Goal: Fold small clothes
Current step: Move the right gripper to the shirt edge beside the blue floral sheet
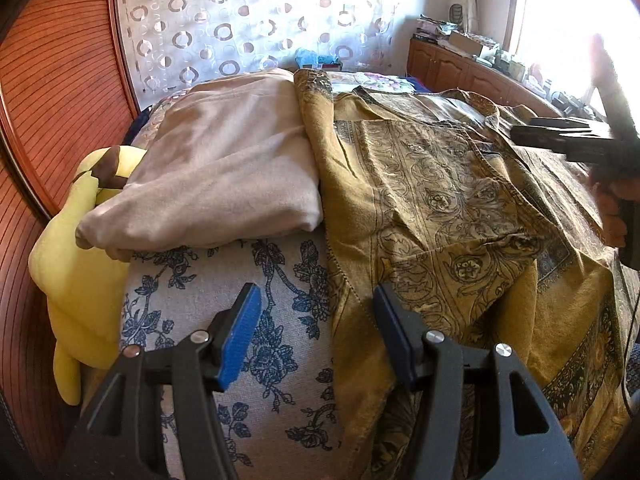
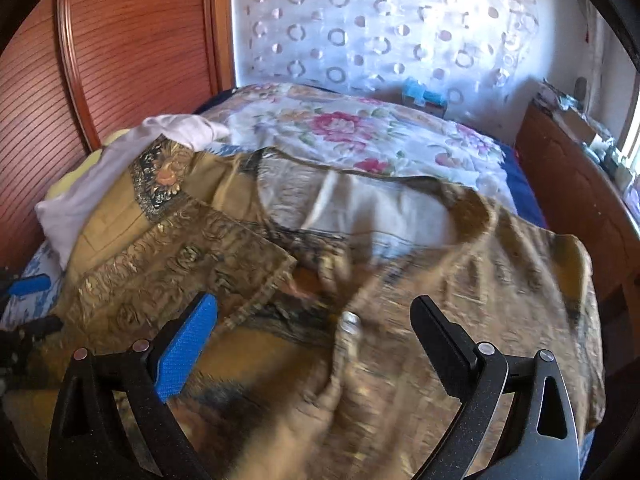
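Left gripper hangs w/ jaws spread, nothing between the pads, low over the bed's near edge. The mustard patterned garment lies just to its right and ahead, spread flat; its near left hem runs right under the inner pad, so that edge looks like the likely grab, tho nothing's pinched yet. Right gripper is also spread wide and empty, sitting directly over the same garment near the neckline and a small silver button; view's blurred, so fine detail is lost. Garment's long axis seems to run away from both tools toward the headboard side. Right one is nearer the middle, left one nearer the hem. A folded beige cloth sits just left of it, touching. Surface: blue-floral sheet, soft. Room: wood wardrobe, circle-print curtain.
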A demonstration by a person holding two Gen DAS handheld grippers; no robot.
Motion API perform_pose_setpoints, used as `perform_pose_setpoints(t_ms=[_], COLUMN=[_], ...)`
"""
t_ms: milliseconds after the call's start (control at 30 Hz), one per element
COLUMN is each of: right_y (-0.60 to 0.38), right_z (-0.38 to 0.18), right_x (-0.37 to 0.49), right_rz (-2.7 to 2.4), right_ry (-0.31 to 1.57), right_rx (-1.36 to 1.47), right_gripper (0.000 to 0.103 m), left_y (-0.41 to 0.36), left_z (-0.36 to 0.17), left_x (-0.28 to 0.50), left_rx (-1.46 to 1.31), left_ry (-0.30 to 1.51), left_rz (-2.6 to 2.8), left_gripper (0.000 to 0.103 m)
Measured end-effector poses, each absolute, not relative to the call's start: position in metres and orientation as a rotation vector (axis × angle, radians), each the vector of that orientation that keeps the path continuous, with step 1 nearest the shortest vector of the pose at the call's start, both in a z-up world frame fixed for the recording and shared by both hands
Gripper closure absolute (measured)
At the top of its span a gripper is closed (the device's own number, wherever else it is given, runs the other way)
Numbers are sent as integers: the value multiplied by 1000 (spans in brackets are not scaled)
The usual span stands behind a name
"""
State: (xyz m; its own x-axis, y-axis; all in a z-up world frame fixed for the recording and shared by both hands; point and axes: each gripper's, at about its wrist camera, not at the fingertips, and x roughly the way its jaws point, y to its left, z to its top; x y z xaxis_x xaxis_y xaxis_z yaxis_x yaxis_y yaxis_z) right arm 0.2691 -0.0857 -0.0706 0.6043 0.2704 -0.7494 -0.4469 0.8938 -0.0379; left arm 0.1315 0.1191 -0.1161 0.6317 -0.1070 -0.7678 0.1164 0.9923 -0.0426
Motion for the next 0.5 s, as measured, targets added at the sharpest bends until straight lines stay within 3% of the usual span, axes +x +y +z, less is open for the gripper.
perform_pose_setpoints(t_ms=[300,500], right_y=[-159,-223], right_z=[-37,-19], right_x=[215,179], right_rz=[514,470], right_ry=[737,679], right_rx=[-151,-128], right_gripper=[11,13], left_y=[120,124], left_z=[-115,-90], left_x=[129,114], left_rx=[4,-52], left_ry=[879,776], left_rz=[-114,-71], left_gripper=[44,44])
